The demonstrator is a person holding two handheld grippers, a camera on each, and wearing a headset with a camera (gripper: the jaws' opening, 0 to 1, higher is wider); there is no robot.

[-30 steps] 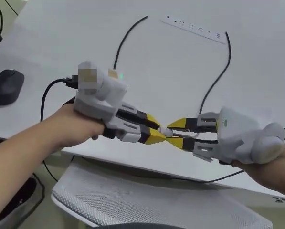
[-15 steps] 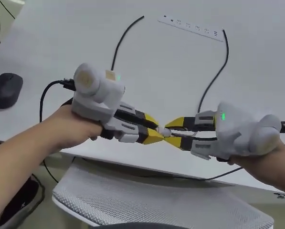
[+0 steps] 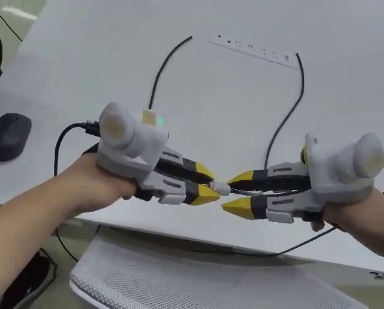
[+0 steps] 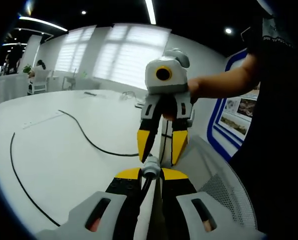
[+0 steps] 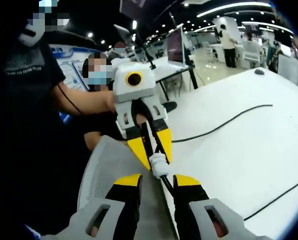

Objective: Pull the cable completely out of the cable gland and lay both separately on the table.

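Fingers of the left gripper (image 3: 211, 187) clamp the small white plastic cable gland (image 3: 221, 188); the right gripper (image 3: 240, 192) stands open around the thin black cable (image 3: 269, 191).
Both are in the air over the white table (image 3: 230, 96) edge. The gland looks light, hard and slick, so the limp cable probably needs a firm pinch close beside it.

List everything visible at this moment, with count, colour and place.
cable gland: one, white, clamped at the left gripper's tips
cable: one, black, running from the gland between the right gripper's jaws
power strip: one, white, far side of table
cords: two, black, on the table
mouse: one, black, table's left edge
chair: one, white mesh, below the table's near edge
table: one, white
left gripper: white, yellow tips, shut on the gland
right gripper: white, yellow tips, open around the cable
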